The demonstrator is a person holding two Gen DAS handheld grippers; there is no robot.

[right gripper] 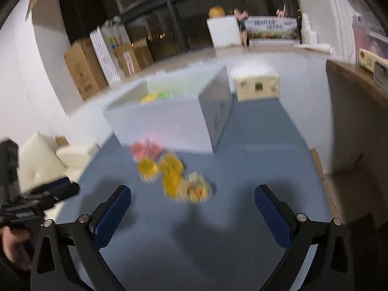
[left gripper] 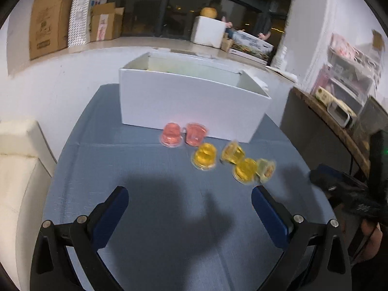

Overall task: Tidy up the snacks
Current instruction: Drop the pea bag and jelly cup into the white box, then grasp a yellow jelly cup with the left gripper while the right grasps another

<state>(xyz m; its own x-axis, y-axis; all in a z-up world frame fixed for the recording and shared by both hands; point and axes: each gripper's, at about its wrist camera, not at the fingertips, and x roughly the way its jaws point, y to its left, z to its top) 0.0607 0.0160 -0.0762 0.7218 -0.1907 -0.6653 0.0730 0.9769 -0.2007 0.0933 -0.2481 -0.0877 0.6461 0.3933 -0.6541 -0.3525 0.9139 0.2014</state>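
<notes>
The left gripper [left gripper: 189,200] and the right gripper [right gripper: 192,198] both have their fingers wide apart, holding nothing. Ahead of both, beyond the fingertips, two pink jelly cups [left gripper: 183,134] and four yellow jelly cups [left gripper: 234,161] lie clustered on the blue counter [left gripper: 101,150], before a white box [left gripper: 191,104]. No label is readable.

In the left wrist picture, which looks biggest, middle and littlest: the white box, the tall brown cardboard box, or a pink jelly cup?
Largest to smallest, as they look in the left wrist view:
1. white box
2. tall brown cardboard box, though it stands farther away, so its true size is unsure
3. pink jelly cup, clearly the littlest
</notes>
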